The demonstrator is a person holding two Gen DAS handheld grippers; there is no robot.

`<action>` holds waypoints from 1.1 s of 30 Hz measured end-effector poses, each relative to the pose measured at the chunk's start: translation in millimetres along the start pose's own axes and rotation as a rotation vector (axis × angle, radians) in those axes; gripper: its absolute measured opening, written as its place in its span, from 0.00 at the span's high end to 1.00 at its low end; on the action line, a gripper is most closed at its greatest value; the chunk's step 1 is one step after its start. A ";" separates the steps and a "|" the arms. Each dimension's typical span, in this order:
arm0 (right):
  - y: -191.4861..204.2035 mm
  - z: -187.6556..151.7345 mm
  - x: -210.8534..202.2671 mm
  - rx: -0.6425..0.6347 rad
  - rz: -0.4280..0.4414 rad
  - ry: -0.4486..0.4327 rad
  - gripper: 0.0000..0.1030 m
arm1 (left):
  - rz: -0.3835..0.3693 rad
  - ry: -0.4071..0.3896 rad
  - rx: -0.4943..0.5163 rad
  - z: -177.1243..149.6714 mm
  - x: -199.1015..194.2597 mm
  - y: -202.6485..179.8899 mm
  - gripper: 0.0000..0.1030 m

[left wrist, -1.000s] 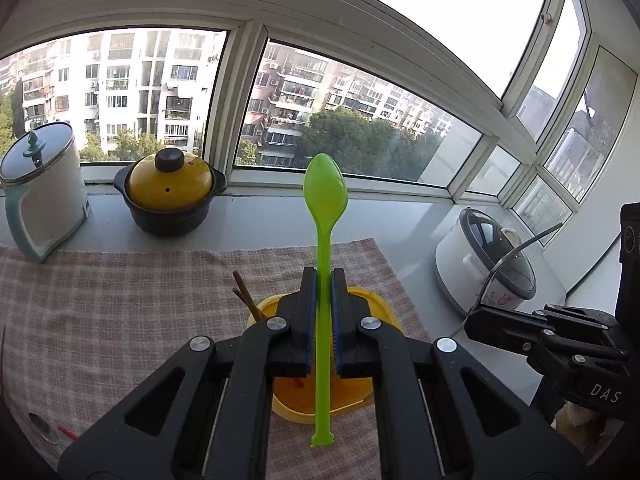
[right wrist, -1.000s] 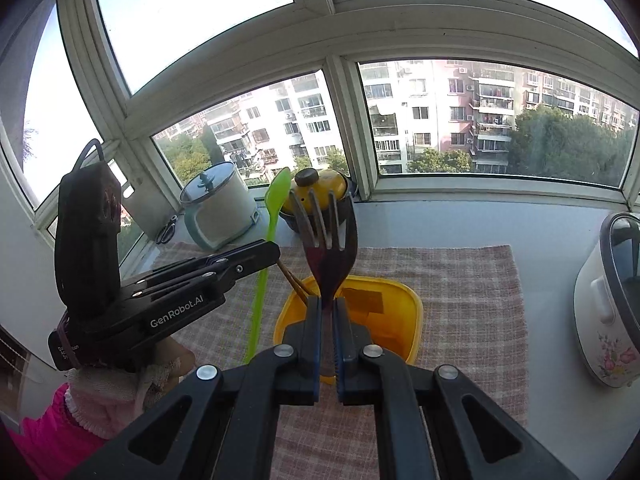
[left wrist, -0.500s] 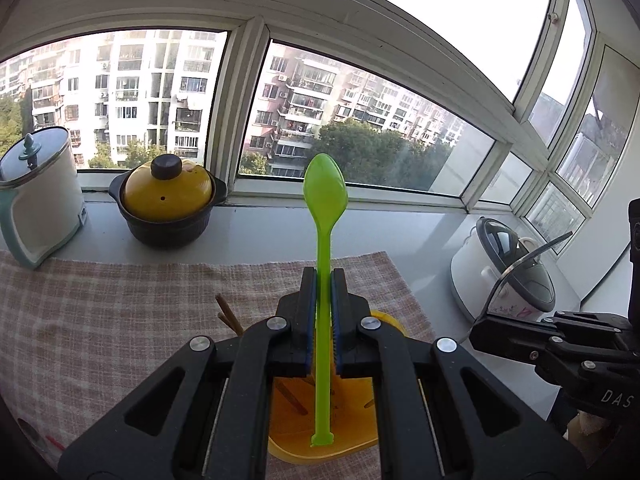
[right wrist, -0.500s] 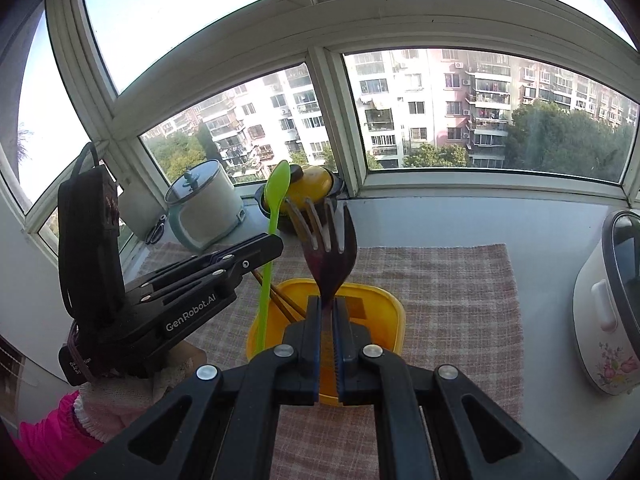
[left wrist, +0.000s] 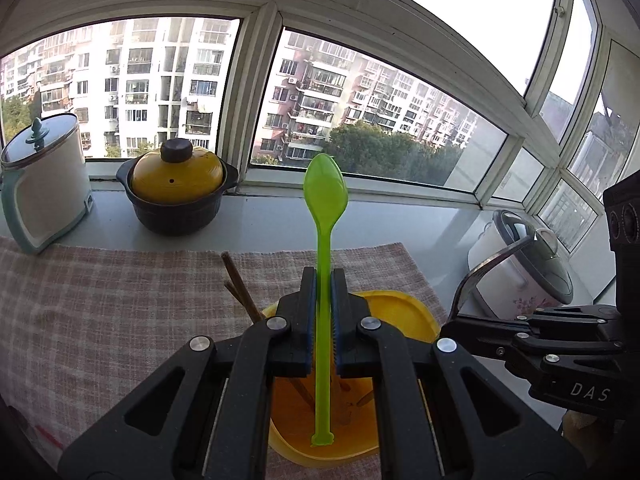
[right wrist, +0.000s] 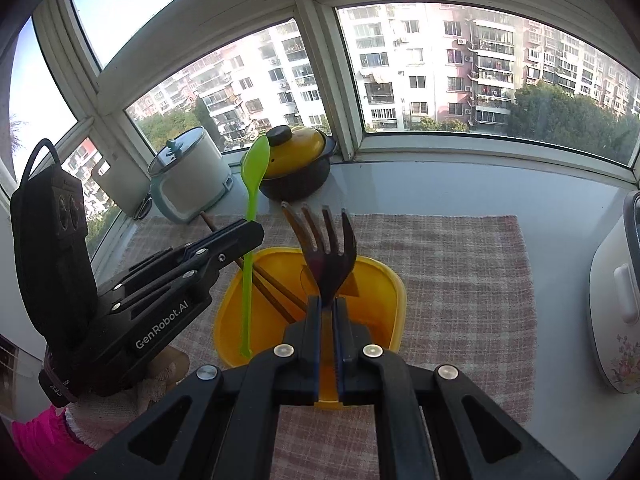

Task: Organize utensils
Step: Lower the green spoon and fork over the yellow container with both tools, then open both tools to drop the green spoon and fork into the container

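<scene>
A sunlit window ledge faces apartment blocks, and a checked cloth (left wrist: 120, 300) covers the counter in front of me. Along my left gripper (left wrist: 323, 292), the fingers are pinched tight on the stem of a green spoon (left wrist: 324, 208), bowl up and handle end down, so the thin end can drop first into the yellow container (left wrist: 400, 312) right beneath it. Brown chopsticks (left wrist: 236, 284) already lean in that container, so I judge it the collecting spot. A yellow-lidded pot (left wrist: 178, 192) and a white cooker (left wrist: 44, 176) stand back by the glass, out of the way.

From my right gripper (right wrist: 328, 312), the fingers are clamped on the neck of a dark fork (right wrist: 326, 248), tines up, over the same container's near side. The spoon hangs at the container's left rim, apart from the fork, which should keep the two from knocking.
</scene>
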State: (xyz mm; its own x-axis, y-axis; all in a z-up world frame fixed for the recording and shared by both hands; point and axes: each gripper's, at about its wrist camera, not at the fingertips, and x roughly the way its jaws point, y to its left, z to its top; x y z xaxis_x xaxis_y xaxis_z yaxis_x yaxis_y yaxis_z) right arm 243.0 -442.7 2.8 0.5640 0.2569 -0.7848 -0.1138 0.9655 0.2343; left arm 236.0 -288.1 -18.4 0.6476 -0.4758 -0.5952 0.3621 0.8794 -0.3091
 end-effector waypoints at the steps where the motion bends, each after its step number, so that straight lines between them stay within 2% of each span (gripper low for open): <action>1: -0.3 -0.7 4.3 0.000 0.002 0.010 0.98 | 0.001 0.005 0.004 -0.8 0.2 -0.3 0.96; 12: -2.2 -9.4 30.8 0.004 -0.006 0.067 0.98 | 0.008 0.055 0.020 -7.7 -2.1 0.2 0.96; 14: -1.4 -10.2 30.5 0.005 -0.004 0.066 0.94 | 0.014 0.071 0.029 -8.0 -2.8 -1.2 0.96; 15: -0.8 -10.5 29.8 0.004 -0.010 0.064 0.81 | 0.014 0.078 0.032 -8.5 -3.3 -1.8 0.96; 16: -0.2 -10.9 28.5 0.003 -0.020 0.057 0.64 | 0.014 0.082 0.035 -9.6 -4.6 -1.4 0.96; 18: 1.7 -11.9 25.1 0.001 -0.048 0.044 0.54 | 0.016 0.086 0.036 -11.6 -8.1 -1.1 0.96; 33: 29.2 -33.0 1.5 -0.054 -0.127 -0.021 0.37 | 0.024 0.107 0.028 -31.1 -44.1 16.8 0.96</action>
State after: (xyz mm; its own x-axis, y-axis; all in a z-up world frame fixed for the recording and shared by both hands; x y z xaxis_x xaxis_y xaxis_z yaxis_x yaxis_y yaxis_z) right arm 213.5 -412.7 -10.4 0.5935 0.1317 -0.7940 -0.0839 0.9913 0.1017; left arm 192.6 -251.9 -20.4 0.5816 -0.4492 -0.6782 0.3672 0.8889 -0.2739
